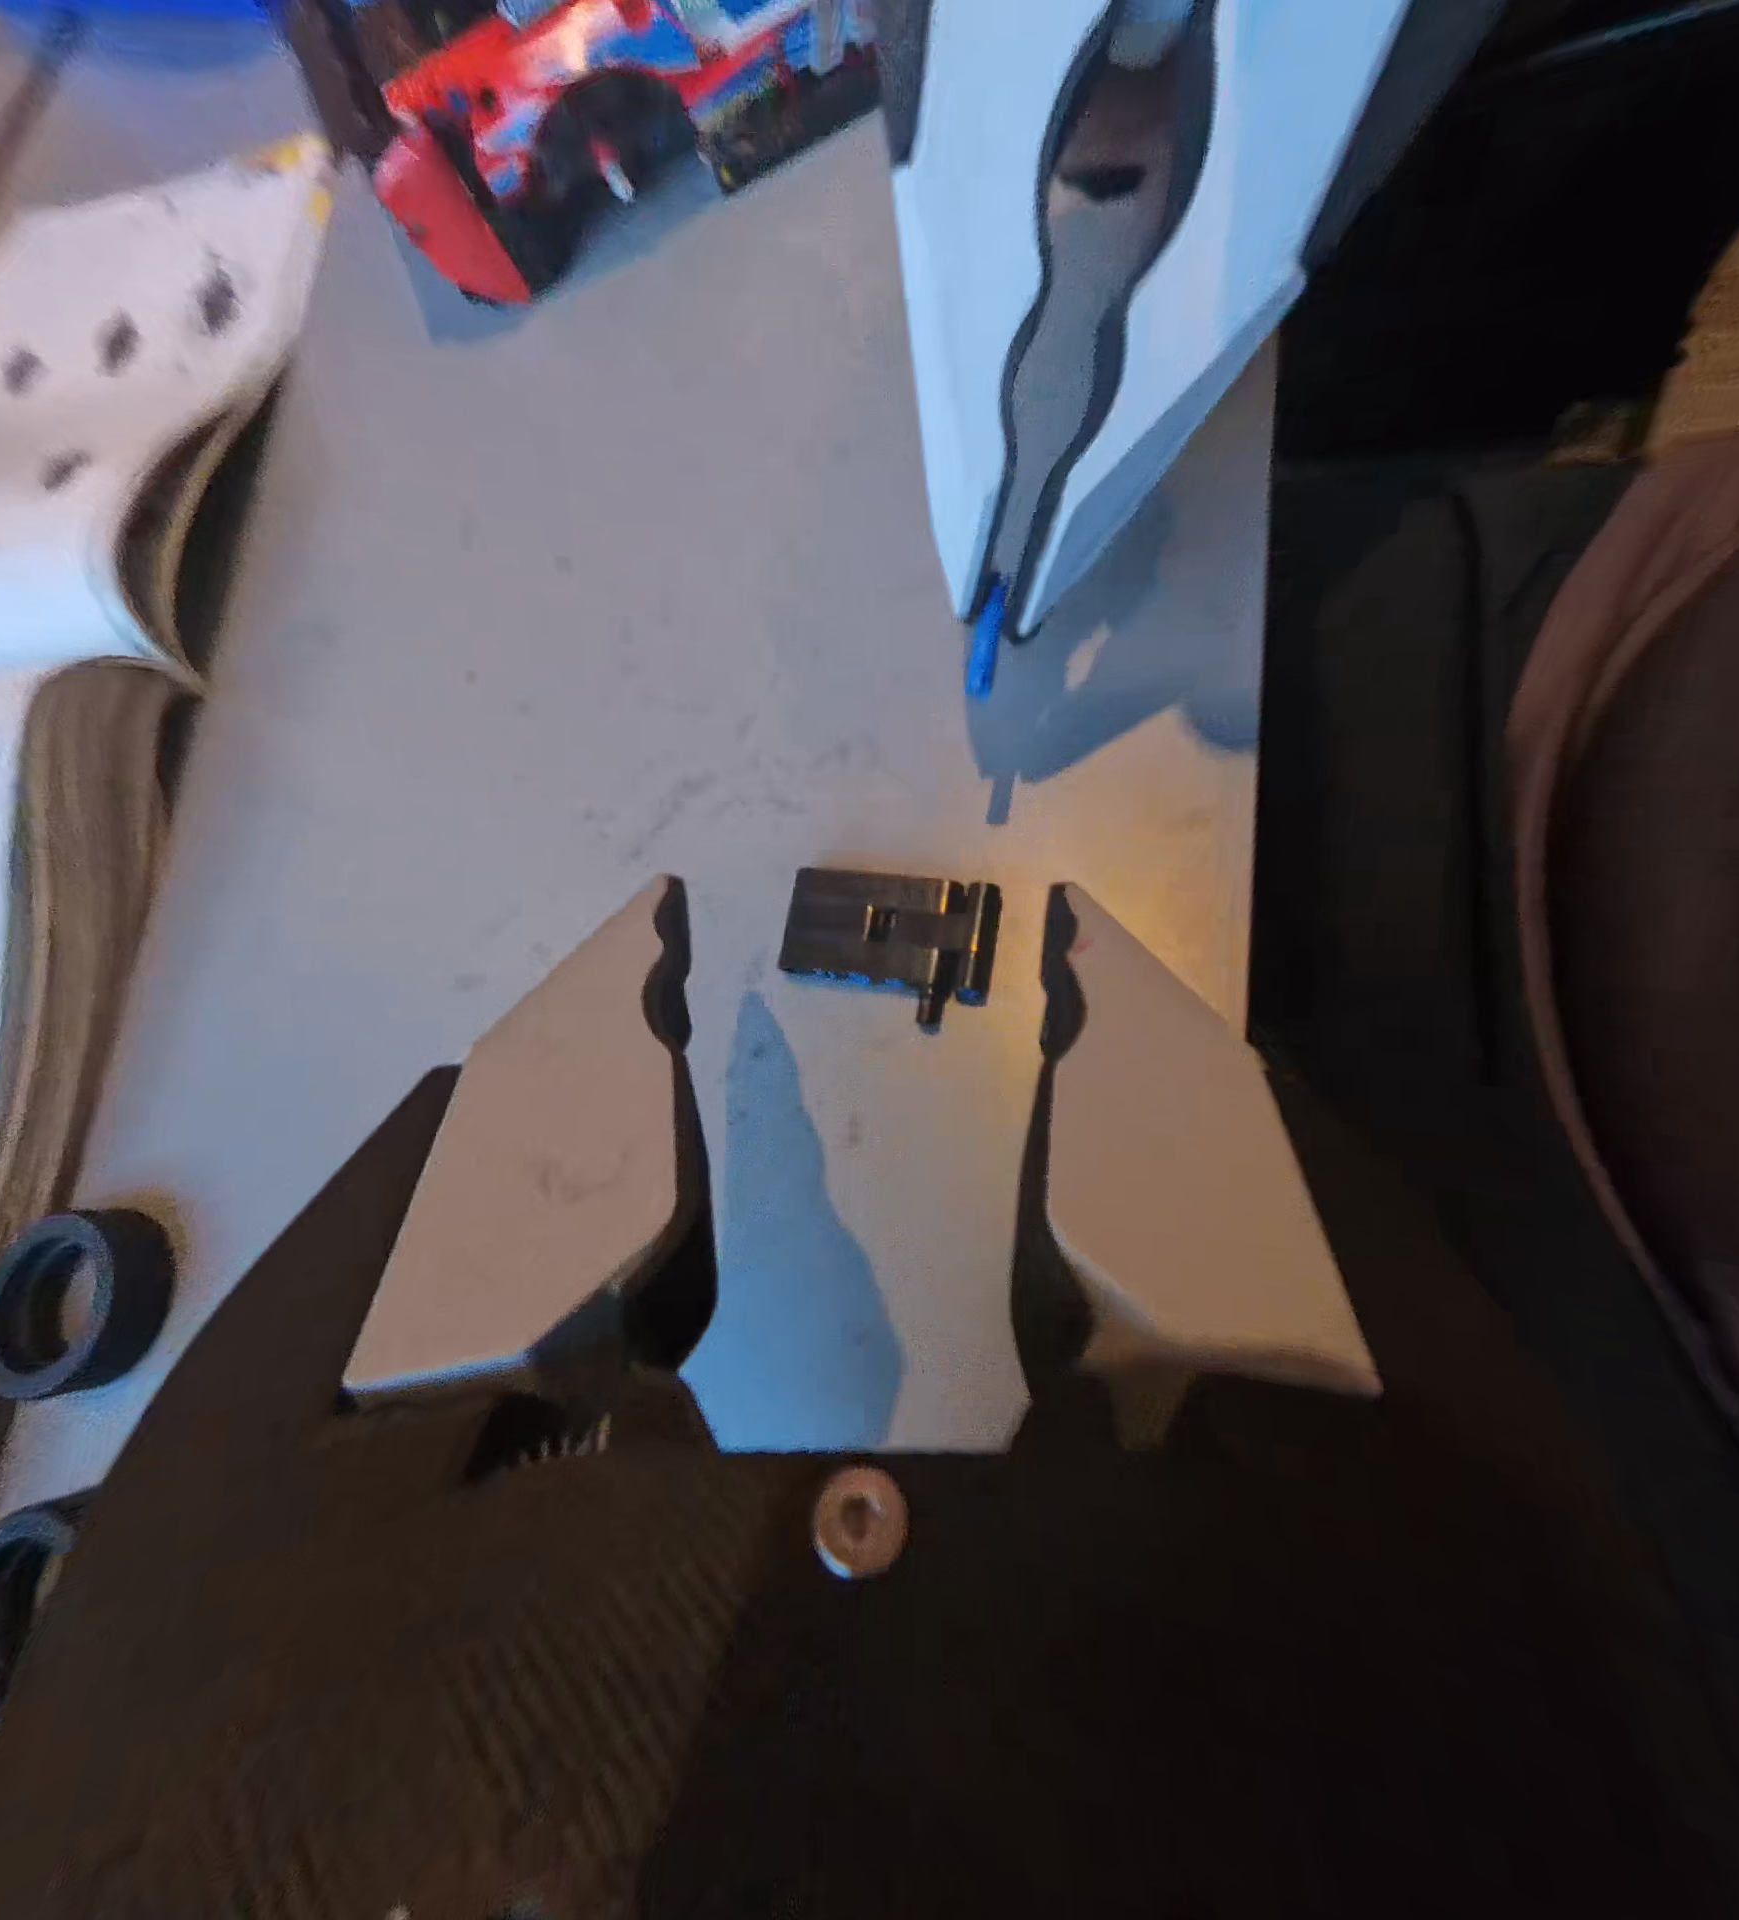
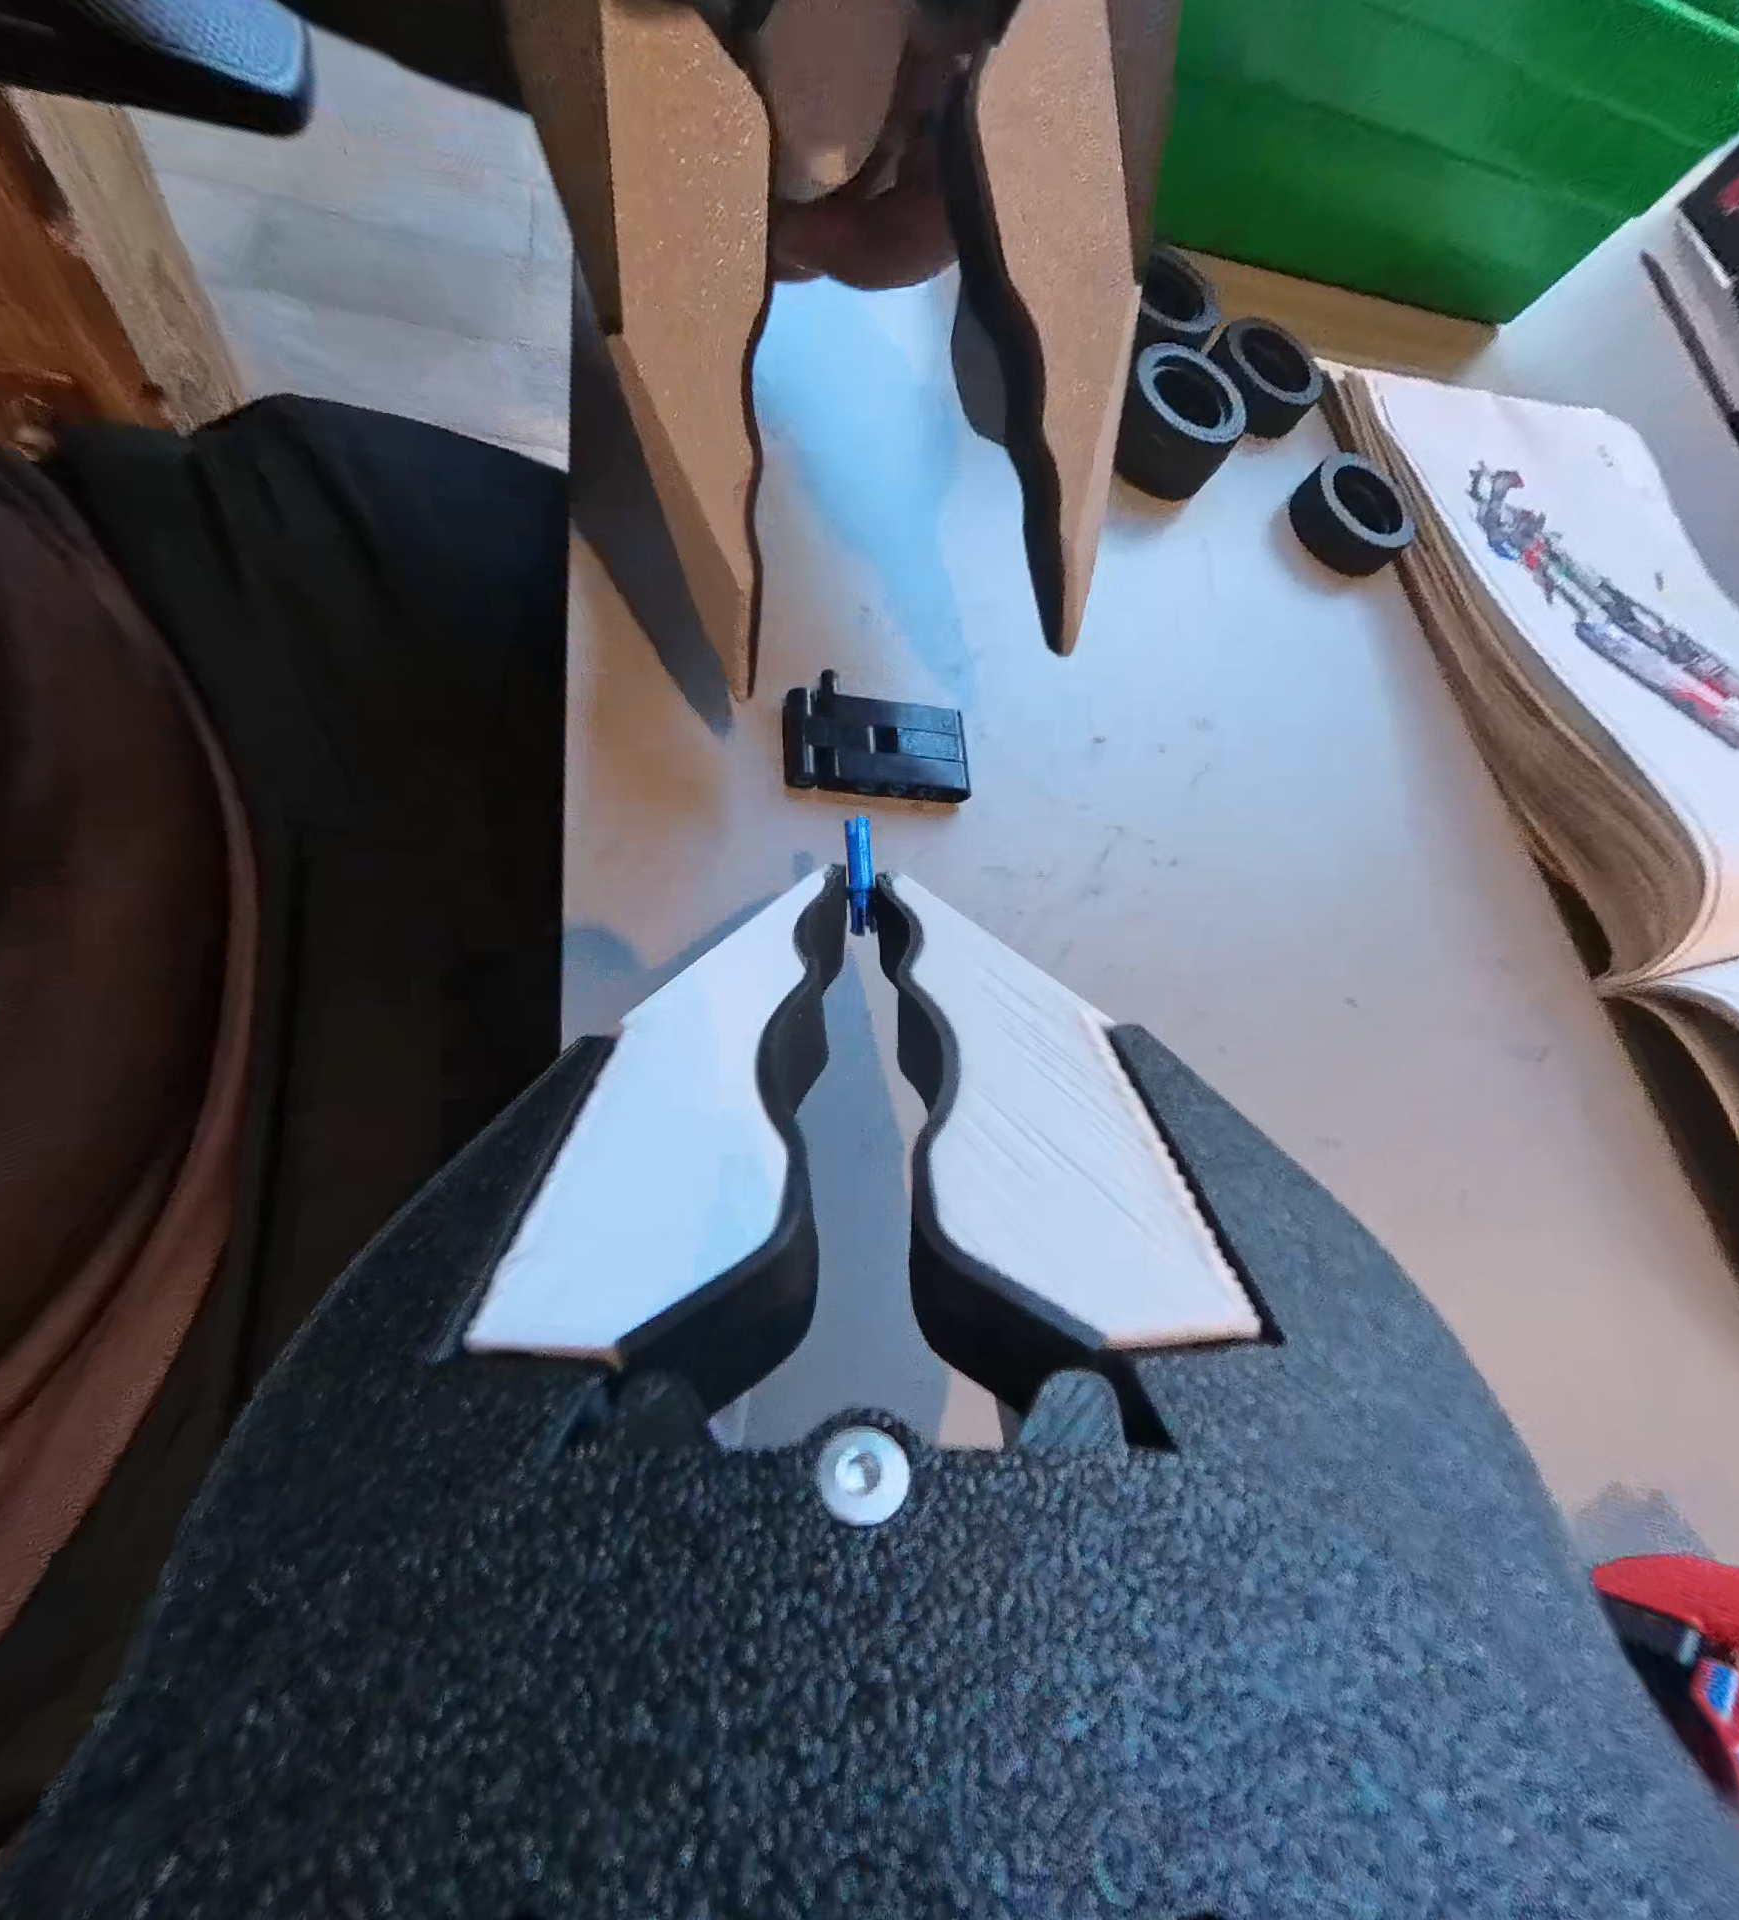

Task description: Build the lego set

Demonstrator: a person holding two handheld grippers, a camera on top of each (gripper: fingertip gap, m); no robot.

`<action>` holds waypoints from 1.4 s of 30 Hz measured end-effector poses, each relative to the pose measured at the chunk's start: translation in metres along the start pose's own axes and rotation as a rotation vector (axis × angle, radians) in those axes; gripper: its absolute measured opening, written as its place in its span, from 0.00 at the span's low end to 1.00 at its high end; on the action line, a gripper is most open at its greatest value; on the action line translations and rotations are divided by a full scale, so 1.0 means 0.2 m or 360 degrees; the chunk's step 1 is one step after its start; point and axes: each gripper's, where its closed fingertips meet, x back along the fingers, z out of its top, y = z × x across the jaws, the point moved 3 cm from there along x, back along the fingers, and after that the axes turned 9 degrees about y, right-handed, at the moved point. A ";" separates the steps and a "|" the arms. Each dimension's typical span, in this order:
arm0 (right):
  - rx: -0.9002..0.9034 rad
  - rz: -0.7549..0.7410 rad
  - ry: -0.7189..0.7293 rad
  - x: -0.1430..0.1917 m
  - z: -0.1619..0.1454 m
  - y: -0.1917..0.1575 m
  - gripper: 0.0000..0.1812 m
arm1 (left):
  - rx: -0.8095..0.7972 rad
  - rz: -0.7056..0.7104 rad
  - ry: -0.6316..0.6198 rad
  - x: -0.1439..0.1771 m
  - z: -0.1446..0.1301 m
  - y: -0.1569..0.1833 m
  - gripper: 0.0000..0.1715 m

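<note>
A small black lego assembly [image 1: 891, 935] lies flat on the white table, also in the right wrist view [image 2: 877, 743]. My left gripper [image 1: 863, 896] is open, its tips on either side of the assembly, just above the table; from the right wrist view it comes in from the far side [image 2: 901, 665]. My right gripper [image 2: 858, 878] is shut on a small blue pin [image 2: 858, 868] that sticks out past its tips, a short way from the assembly. The left wrist view shows it too [image 1: 995, 623], with the blue pin [image 1: 984, 649].
Several black tyres [image 2: 1182, 421] stand near an open instruction booklet [image 2: 1613, 665] on the table's right. A green box [image 2: 1447, 135] is behind them. A red lego box [image 1: 553, 135] stands at the far end. A person sits at the table edge [image 2: 65, 935]. Tip to tip, the grippers are about 5 cm apart.
</note>
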 end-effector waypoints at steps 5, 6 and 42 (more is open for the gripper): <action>-0.0178 0.0029 0.0018 0.04 -0.01 -0.02 0.03 | 0.0054 -0.0263 -0.0275 -0.06 -0.10 0.02 0.41; -0.0207 0.0023 0.0014 0.05 -0.02 -0.03 0.03 | 0.0090 -0.0317 -0.0285 -0.06 -0.09 0.06 0.42; -0.0283 0.0292 -0.0017 -0.02 0.00 -0.23 0.03 | -0.0861 0.0815 -0.0376 -0.06 -0.11 0.49 0.23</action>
